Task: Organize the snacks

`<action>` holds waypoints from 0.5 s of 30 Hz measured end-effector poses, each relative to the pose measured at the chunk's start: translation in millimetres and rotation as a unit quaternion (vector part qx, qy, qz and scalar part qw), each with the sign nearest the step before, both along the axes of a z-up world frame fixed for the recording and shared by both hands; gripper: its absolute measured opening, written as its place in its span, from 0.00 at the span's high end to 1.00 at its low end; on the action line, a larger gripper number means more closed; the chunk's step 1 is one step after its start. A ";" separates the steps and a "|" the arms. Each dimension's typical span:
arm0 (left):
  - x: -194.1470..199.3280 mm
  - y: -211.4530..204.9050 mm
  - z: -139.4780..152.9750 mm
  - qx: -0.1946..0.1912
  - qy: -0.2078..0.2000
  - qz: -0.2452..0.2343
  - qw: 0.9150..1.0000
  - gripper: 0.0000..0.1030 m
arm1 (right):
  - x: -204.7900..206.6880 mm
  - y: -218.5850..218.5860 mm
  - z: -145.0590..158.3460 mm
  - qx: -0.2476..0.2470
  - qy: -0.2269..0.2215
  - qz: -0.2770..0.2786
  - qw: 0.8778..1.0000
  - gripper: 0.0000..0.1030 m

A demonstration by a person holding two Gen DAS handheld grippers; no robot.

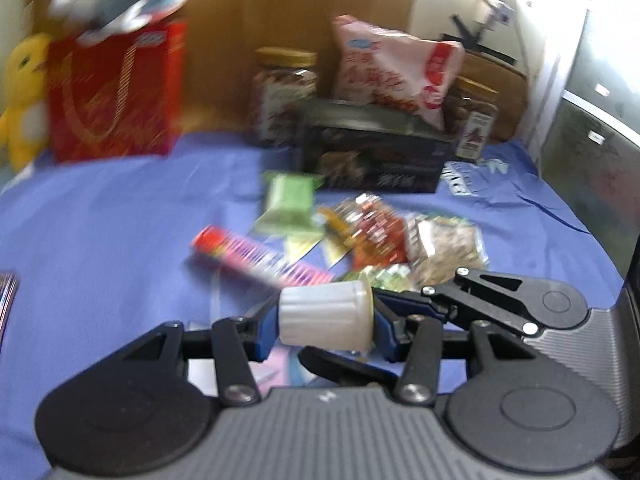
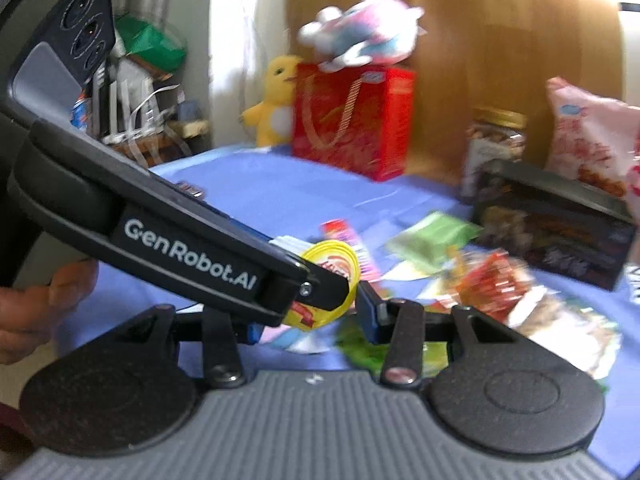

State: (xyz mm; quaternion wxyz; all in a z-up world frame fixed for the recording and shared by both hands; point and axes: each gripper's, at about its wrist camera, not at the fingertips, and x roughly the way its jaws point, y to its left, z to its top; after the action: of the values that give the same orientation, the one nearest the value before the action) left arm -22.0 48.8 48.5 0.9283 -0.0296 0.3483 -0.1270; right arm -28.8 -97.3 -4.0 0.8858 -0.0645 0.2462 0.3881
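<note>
My left gripper (image 1: 326, 316) is shut on the white ribbed cap (image 1: 326, 314) of a container, held above the blue cloth. In the right wrist view the same container shows as a yellow cup-like tub (image 2: 332, 276), and my right gripper (image 2: 312, 304) is closed on its yellow body, with the left gripper's black body (image 2: 180, 248) crossing in front. Loose snack packets lie on the cloth: a green packet (image 1: 290, 200), a red-and-pink stick pack (image 1: 256, 256), a red packet (image 1: 372, 228) and a clear nut packet (image 1: 444, 248).
A black box (image 1: 376, 160) holds a pink-and-white chip bag (image 1: 392, 68), with two gold-lidded jars (image 1: 282, 100) beside it. A red gift bag (image 1: 116, 92) with a plush toy on top and a yellow plush duck (image 1: 22, 92) stand at the back left. A person's hand (image 2: 40, 304) holds the left gripper.
</note>
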 end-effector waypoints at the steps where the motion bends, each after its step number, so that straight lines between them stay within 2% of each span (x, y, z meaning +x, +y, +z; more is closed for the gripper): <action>1: 7.1 -9.6 3.3 0.006 -0.005 -0.010 1.000 0.55 | 4.7 -7.1 1.9 0.000 -0.004 -0.011 1.000 0.53; 6: 46.8 -60.4 12.8 0.028 -0.021 -0.064 0.997 0.55 | 32.9 -48.9 10.4 -0.005 -0.013 -0.067 0.998 0.53; 9: 75.1 -85.4 19.4 0.028 -0.031 -0.087 0.995 0.55 | 54.5 -70.8 15.6 -0.012 -0.018 -0.096 0.995 0.53; 12: 108.6 -103.1 30.5 0.016 -0.045 -0.098 0.994 0.55 | 83.1 -85.3 22.7 -0.016 -0.032 -0.121 0.992 0.53; 15: 148.8 -109.5 43.1 -0.015 -0.052 -0.094 0.994 0.55 | 115.7 -92.4 29.8 -0.015 -0.047 -0.145 0.988 0.53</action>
State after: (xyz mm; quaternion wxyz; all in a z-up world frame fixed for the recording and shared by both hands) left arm 126.8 -60.7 91.7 0.9286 -0.0038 0.2990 -0.2197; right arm 86.9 -189.7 25.8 0.9423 -0.0596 0.2168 0.2481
